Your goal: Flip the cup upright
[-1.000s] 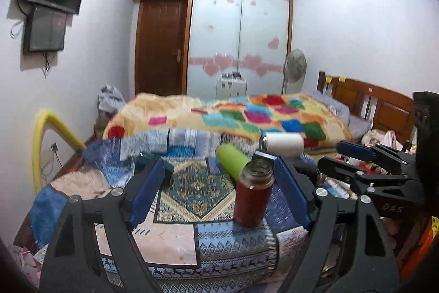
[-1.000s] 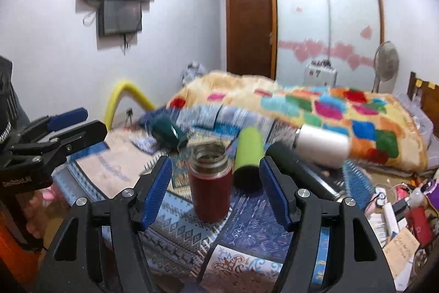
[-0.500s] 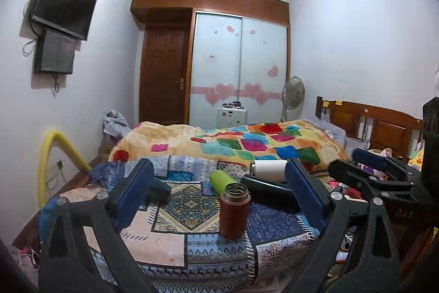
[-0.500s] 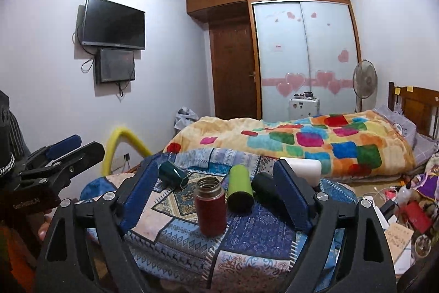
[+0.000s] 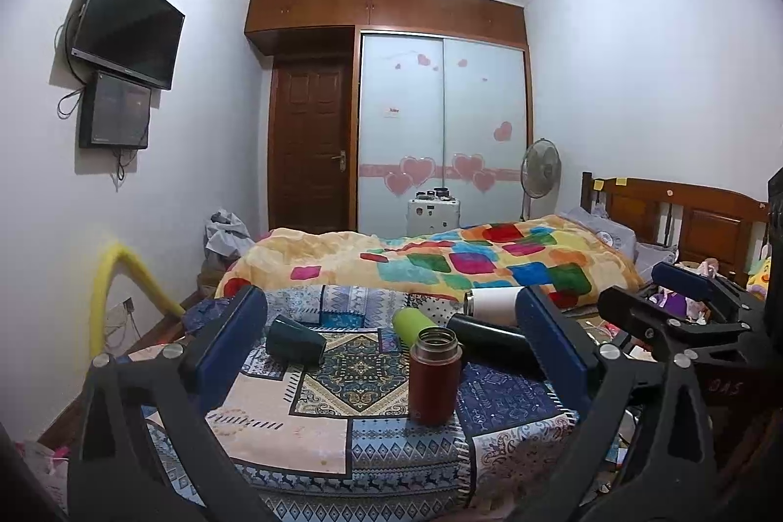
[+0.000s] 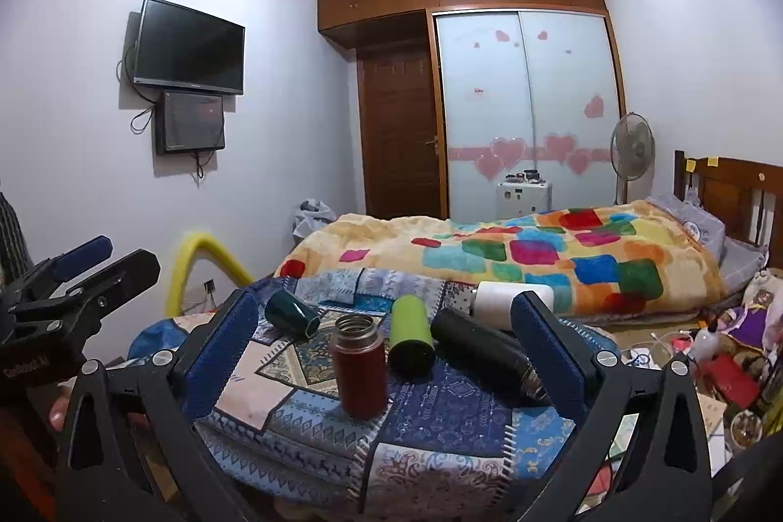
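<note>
A dark red flask (image 5: 433,375) stands upright with its mouth open on the patchwork-covered table (image 5: 293,419); it also shows in the right wrist view (image 6: 361,368). Behind it lie a lime green cup (image 5: 410,325) (image 6: 410,339), a black bottle (image 5: 494,343) (image 6: 482,351), a white cup (image 5: 492,302) (image 6: 509,299) and a dark green cup (image 5: 293,339) (image 6: 292,316), all on their sides. My left gripper (image 5: 391,351) is open and empty, back from the flask. My right gripper (image 6: 384,351) is open and empty too.
A bed with a colourful blanket (image 5: 440,258) lies behind the table. A yellow foam tube (image 5: 117,282) arches at the left wall. Clutter covers the floor at the right (image 6: 709,355). The right gripper shows at the right edge of the left wrist view (image 5: 685,316).
Both grippers have pulled back and up from the table, so the red flask and the lying cups look smaller and farther. The flask stays upright; nothing was grasped.
</note>
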Demonstrator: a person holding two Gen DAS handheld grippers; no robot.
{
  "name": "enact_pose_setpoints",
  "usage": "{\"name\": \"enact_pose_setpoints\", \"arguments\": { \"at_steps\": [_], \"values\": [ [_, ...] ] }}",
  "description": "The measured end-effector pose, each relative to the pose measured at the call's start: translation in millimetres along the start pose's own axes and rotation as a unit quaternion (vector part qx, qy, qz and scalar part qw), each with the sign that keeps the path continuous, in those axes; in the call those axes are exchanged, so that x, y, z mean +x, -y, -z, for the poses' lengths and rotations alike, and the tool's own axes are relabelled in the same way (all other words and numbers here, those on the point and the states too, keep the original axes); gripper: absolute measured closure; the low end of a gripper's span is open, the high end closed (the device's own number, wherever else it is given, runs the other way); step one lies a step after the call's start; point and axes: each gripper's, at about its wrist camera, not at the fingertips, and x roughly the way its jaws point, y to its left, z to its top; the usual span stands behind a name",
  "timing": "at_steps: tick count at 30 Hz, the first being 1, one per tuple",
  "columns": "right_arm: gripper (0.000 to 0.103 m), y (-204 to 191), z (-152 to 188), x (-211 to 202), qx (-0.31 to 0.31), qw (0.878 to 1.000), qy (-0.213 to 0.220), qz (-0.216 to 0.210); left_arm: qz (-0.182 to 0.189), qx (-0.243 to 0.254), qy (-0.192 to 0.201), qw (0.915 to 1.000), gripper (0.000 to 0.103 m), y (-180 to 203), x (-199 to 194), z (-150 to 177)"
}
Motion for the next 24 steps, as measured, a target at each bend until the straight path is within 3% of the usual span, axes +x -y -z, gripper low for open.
{"name": "enact_pose_setpoints", "arguments": {
  "at_steps": [24],
  "values": [
    [0.000, -3.9, 0.1, -3.0, 0.002, 1.000, 0.003, 0.000, -0.003, 0.000, -0.005, 1.0000, 0.000, 2.4, 3.9, 3.0]
  ]
}}
